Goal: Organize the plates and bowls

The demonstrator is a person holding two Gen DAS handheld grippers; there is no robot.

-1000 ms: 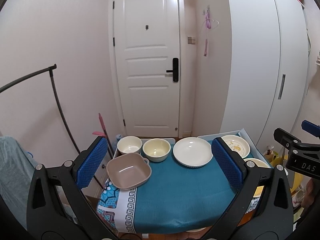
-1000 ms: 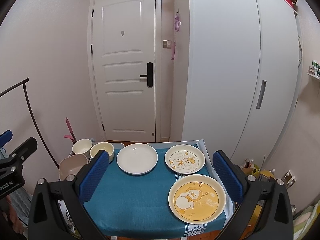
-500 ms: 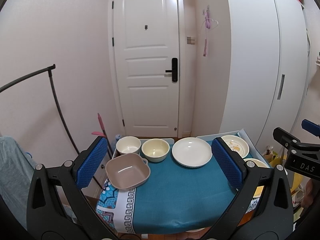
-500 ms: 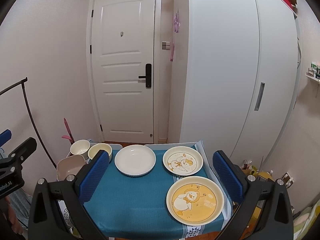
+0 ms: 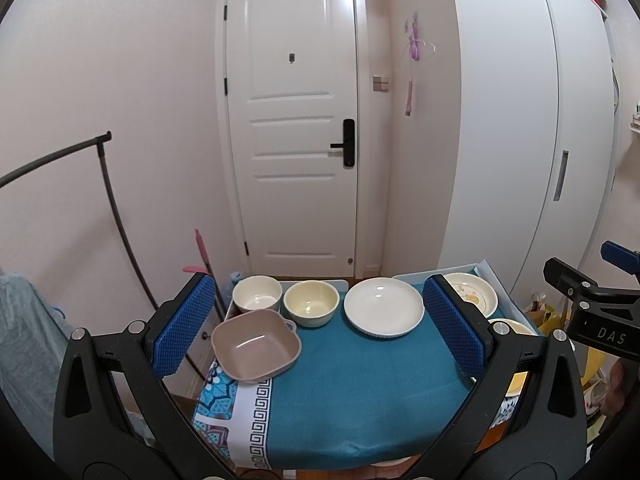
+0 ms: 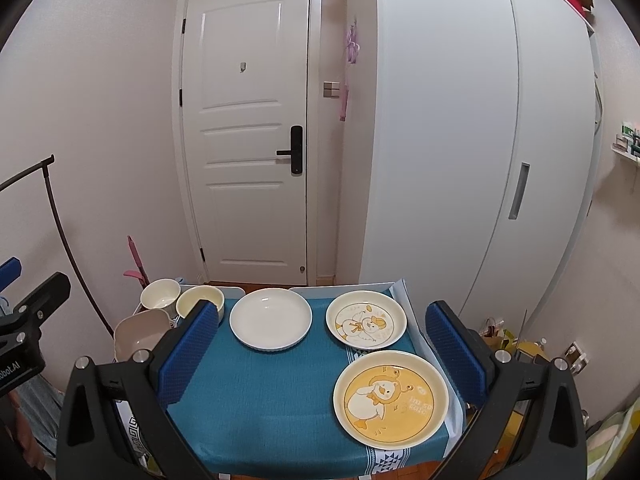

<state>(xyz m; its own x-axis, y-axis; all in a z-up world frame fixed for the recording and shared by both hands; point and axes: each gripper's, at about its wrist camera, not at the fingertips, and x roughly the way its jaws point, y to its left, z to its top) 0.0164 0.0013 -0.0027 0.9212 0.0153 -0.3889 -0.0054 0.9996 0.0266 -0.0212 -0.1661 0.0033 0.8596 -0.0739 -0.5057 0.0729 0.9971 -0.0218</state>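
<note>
On a small table with a teal cloth (image 5: 360, 392) stand a square pink-brown bowl (image 5: 256, 346), a white bowl (image 5: 257, 294), a cream bowl (image 5: 311, 303) and a plain white plate (image 5: 383, 306). The right wrist view shows the white plate (image 6: 271, 318), a white duck plate (image 6: 366, 319) and a yellow duck plate (image 6: 391, 398). My left gripper (image 5: 320, 330) is open and empty, held above the table's near side. My right gripper (image 6: 322, 354) is open and empty, also above the table.
A white door (image 5: 296, 140) stands behind the table and a white wardrobe (image 6: 460, 140) to the right. A curved black rail (image 5: 100, 184) stands at the left. Bags and clutter (image 6: 504, 340) lie on the floor at the right.
Both grippers have risen and drawn back slightly, so the table sits a little lower in view. Nothing on the table has moved.
</note>
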